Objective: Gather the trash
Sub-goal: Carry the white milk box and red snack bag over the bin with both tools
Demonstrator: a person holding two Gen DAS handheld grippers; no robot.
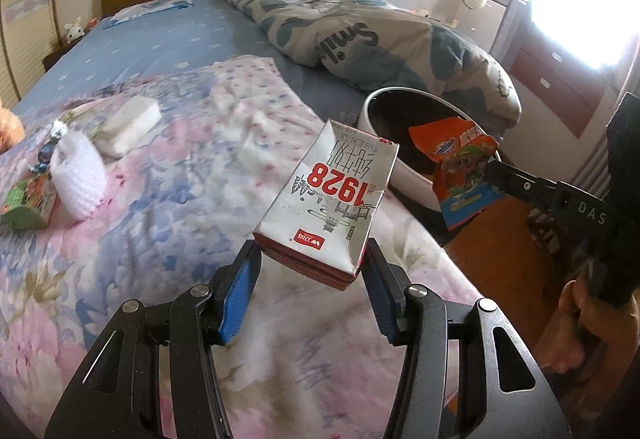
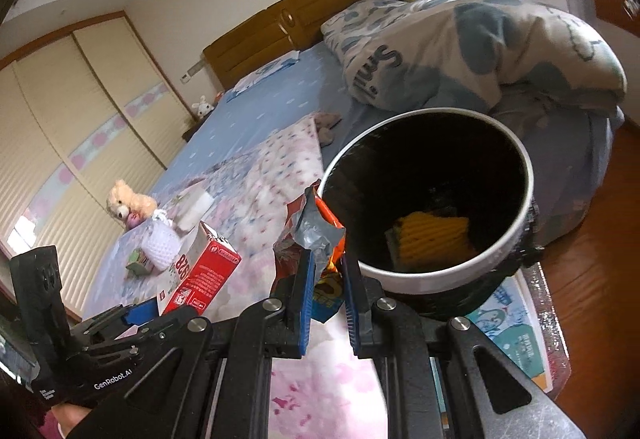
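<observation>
My left gripper (image 1: 314,259) is shut on a crumpled white and red milk carton (image 1: 332,199), held above the floral bedspread; the carton (image 2: 200,271) also shows at the lower left of the right wrist view. My right gripper (image 2: 326,267) is shut on an orange snack wrapper (image 2: 316,235), just left of the bin rim. In the left wrist view that wrapper (image 1: 460,167) hangs before the bin. The white bin (image 2: 404,275) has a dark inside with a yellow item (image 2: 434,239) at the bottom. The bin (image 1: 376,107) stands beside the bed.
On the bed lie a white knitted pouch (image 1: 78,179), a tissue pack (image 1: 128,127), a green packet (image 1: 28,207), a teddy bear (image 2: 128,203) and a folded quilt (image 1: 360,27). Wooden floor (image 1: 508,251) lies right of the bed. A hand (image 1: 580,323) holds the right gripper.
</observation>
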